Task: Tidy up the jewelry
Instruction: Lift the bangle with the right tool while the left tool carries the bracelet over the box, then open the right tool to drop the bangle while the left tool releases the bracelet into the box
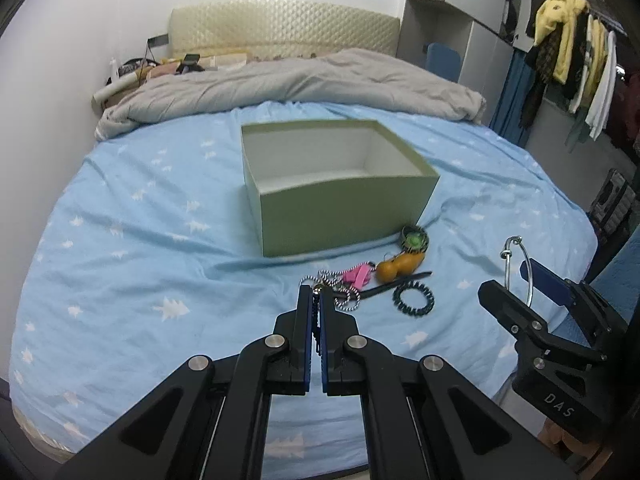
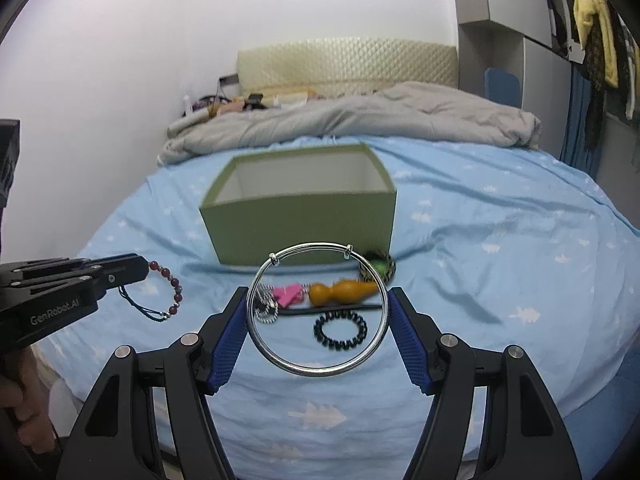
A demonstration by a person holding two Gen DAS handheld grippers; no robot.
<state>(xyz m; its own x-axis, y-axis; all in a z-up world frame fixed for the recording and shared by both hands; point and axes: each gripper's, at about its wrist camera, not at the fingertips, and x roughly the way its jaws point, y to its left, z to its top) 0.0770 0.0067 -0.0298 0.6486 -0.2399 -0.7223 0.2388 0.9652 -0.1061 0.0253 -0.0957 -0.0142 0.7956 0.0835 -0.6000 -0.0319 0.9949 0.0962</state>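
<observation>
Pickup's done by the look of it: left tool (image 2: pixel 145 267) pinches the bead bracelet (image 2: pixel 170 292), right tool (image 2: pixel 318 312) clamps the silver bangle (image 2: pixel 318 309), both short of the green box (image 2: pixel 304 224), so next they carry over its rim and let go.

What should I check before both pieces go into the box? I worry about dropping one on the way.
1. Right tongs grip the silver wire bangle: ok, both blue pads touch its sides.
2. Left tongs shut on the dark red beaded bracelet: ok, it dangles from the tips.
3. Open pale green cardboard box ready: ok, top open; its floor is mostly hidden, cannot tell.
4. Path to the box: ok, only low items such as the black spiral hair tie lie between.
5. Bracelet's dark cord free of snags: cannot tell.
</observation>
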